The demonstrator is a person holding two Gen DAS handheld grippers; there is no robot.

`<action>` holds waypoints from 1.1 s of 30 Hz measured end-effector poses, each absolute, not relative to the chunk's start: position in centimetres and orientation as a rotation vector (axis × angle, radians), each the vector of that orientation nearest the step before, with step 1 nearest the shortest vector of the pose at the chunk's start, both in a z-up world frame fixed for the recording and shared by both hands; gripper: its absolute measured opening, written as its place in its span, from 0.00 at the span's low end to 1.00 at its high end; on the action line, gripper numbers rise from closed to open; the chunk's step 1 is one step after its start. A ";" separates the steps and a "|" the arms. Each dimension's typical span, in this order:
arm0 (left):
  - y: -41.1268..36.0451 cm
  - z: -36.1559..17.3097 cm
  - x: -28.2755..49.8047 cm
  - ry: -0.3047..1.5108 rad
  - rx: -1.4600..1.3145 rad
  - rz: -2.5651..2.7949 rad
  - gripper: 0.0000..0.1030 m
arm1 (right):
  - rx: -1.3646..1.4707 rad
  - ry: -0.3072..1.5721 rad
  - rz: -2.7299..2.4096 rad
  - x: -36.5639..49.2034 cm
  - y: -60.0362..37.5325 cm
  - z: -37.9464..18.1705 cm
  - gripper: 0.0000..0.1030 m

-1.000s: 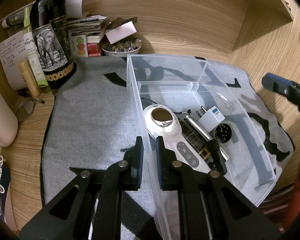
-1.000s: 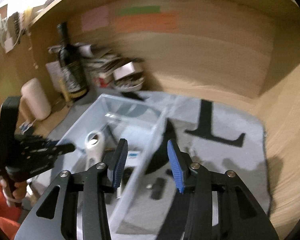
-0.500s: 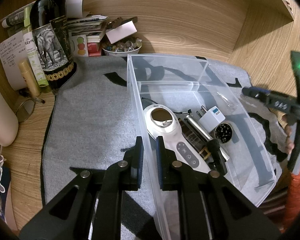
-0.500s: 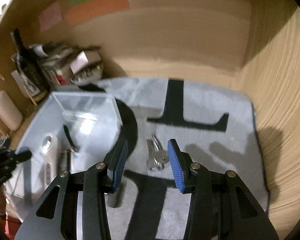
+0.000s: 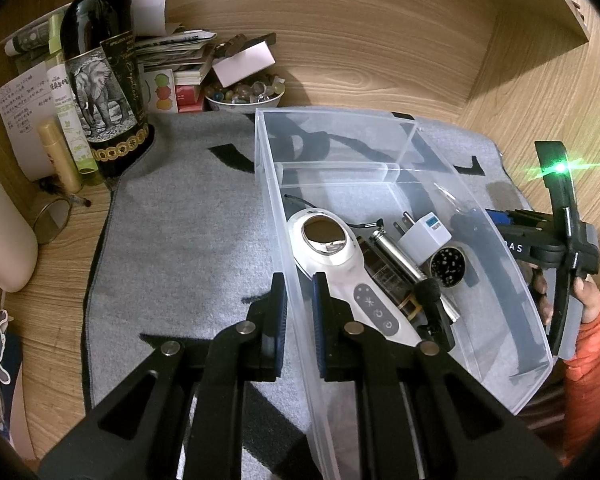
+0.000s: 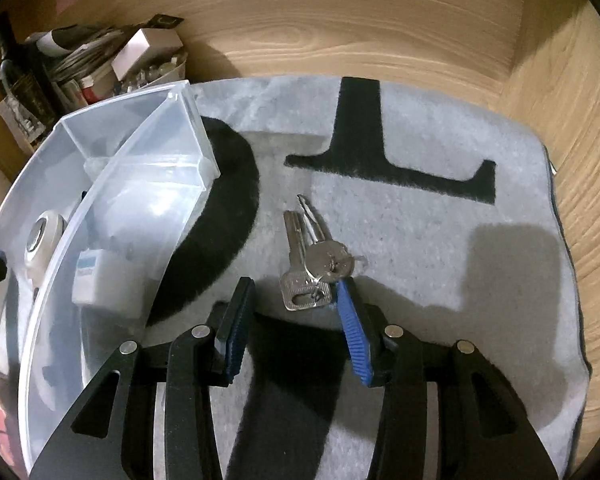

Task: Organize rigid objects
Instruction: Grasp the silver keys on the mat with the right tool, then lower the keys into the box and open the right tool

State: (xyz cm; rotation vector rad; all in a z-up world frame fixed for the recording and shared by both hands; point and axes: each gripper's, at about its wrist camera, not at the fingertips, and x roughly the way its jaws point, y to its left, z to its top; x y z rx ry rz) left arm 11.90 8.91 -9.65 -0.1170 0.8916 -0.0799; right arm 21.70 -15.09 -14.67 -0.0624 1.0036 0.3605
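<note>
Most of the sorting looks done: the clear plastic bin (image 5: 380,184) on the grey mat (image 5: 188,240) already holds a white handheld device (image 5: 340,264), a white plug adapter (image 5: 424,236), a metal cylinder (image 5: 396,252), a small round black tin (image 5: 448,266) and a dark piece with a foam tip (image 5: 430,300), all in the large near compartment; the narrower far compartment behind the divider appears to hold nothing. The left tongs (image 5: 299,312) are clamped on the bin's near side wall, one finger outside and one inside, which I read as steadying the bin. What remains, as far as can be seen, is a bunch of keys (image 6: 310,268) lying loose on the mat to the right of the bin, clear of its wall. The right tongs (image 6: 294,316) are spread apart just short of the keys, the right blue pad (image 6: 352,332) touching or nearly touching the key heads; nothing is gripped yet. My judgement is that the task is near its end, with the keys the last visible item to lift into the bin. Clutter at the back of the surface, such as the wine bottle (image 5: 100,80), seems outside the job.
</note>
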 end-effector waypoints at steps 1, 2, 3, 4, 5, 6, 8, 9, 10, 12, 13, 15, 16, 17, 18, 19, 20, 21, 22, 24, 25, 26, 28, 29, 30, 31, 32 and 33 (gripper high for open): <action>8.9 -9.6 11.9 0.891 -0.117 -0.080 0.12 | -0.068 0.998 0.352 21.7 -15.1 -14.6 0.32; 8.9 -9.6 11.9 0.891 -0.117 -0.080 0.12 | -0.073 0.994 0.344 21.6 -15.2 -14.6 0.24; 8.9 -9.6 11.9 0.892 -0.117 -0.080 0.12 | -0.070 0.994 0.348 21.6 -15.4 -14.5 0.22; 8.9 -9.6 11.9 0.892 -0.116 -0.080 0.12 | -0.062 0.994 0.352 21.6 -15.5 -14.5 0.22; 9.0 -9.6 11.9 0.892 -0.115 -0.080 0.12 | -0.057 0.993 0.352 21.5 -15.6 -14.5 0.22; 9.0 -9.6 11.9 0.892 -0.115 -0.080 0.12 | -0.054 0.992 0.351 21.5 -15.6 -14.4 0.22; 9.0 -9.7 11.8 0.893 -0.116 -0.081 0.12 | -0.045 0.984 0.352 21.2 -15.6 -14.2 0.22; 9.0 -9.6 11.9 0.893 -0.117 -0.080 0.12 | -0.045 0.978 0.353 21.1 -15.6 -14.0 0.22; 8.9 -9.6 11.9 0.892 -0.116 -0.079 0.12 | -0.043 0.965 0.352 20.8 -15.7 -13.6 0.22; 9.0 -9.6 11.9 0.892 -0.116 -0.079 0.12 | -0.053 0.943 0.351 20.4 -15.5 -12.9 0.22; 9.0 -9.6 11.9 0.892 -0.116 -0.079 0.12 | -0.061 0.922 0.350 20.1 -15.5 -12.3 0.22; 9.0 -9.6 11.8 0.892 -0.116 -0.079 0.12 | -0.069 0.894 0.357 19.5 -15.5 -11.3 0.22; 9.0 -9.6 11.9 0.892 -0.115 -0.079 0.12 | -0.071 0.877 0.360 19.2 -15.5 -10.7 0.22; 9.0 -9.6 11.9 0.892 -0.116 -0.080 0.12 | -0.074 0.861 0.364 19.0 -15.4 -10.2 0.21; 9.0 -9.6 11.9 0.892 -0.116 -0.080 0.12 | -0.075 0.845 0.367 18.7 -15.4 -9.6 0.21; 9.0 -9.6 11.9 0.893 -0.116 -0.080 0.12 | -0.076 0.826 0.372 18.5 -15.4 -8.9 0.21; 9.0 -9.6 11.9 0.893 -0.116 -0.080 0.12 | -0.077 0.810 0.376 18.4 -15.3 -8.3 0.21; 9.0 -9.6 11.9 0.893 -0.115 -0.080 0.12 | -0.077 0.794 0.379 18.2 -15.2 -7.8 0.21; 8.9 -9.6 11.9 0.893 -0.115 -0.080 0.12 | -0.078 0.772 0.385 17.9 -15.1 -7.0 0.21; 9.0 -9.6 11.9 0.893 -0.115 -0.080 0.12 | -0.079 0.745 0.393 17.4 -14.7 -6.0 0.21; 9.0 -9.6 11.9 0.893 -0.116 -0.080 0.12 | -0.082 0.728 0.399 17.1 -14.6 -5.4 0.21; 8.9 -9.6 11.9 0.893 -0.115 -0.080 0.12 | -0.086 0.714 0.404 16.8 -14.4 -5.0 0.21; 8.9 -9.6 11.9 0.893 -0.116 -0.080 0.12 | -0.095 0.682 0.420 16.2 -13.9 -3.9 0.21; 8.9 -9.6 11.9 0.893 -0.116 -0.080 0.12 | -0.100 0.667 0.425 15.9 -13.7 -3.5 0.21; 8.9 -9.6 11.9 0.893 -0.116 -0.080 0.12 | -0.106 0.654 0.432 15.7 -13.4 -3.1 0.21; 9.0 -9.6 11.9 0.892 -0.116 -0.080 0.12 | -0.114 0.640 0.441 15.3 -13.1 -2.6 0.21; 9.0 -9.6 11.9 0.892 -0.116 -0.080 0.12 | -0.117 0.627 0.448 15.1 -12.8 -2.2 0.21; 9.0 -9.6 11.9 0.892 -0.116 -0.080 0.12 | -0.122 0.616 0.457 14.8 -12.6 -1.9 0.21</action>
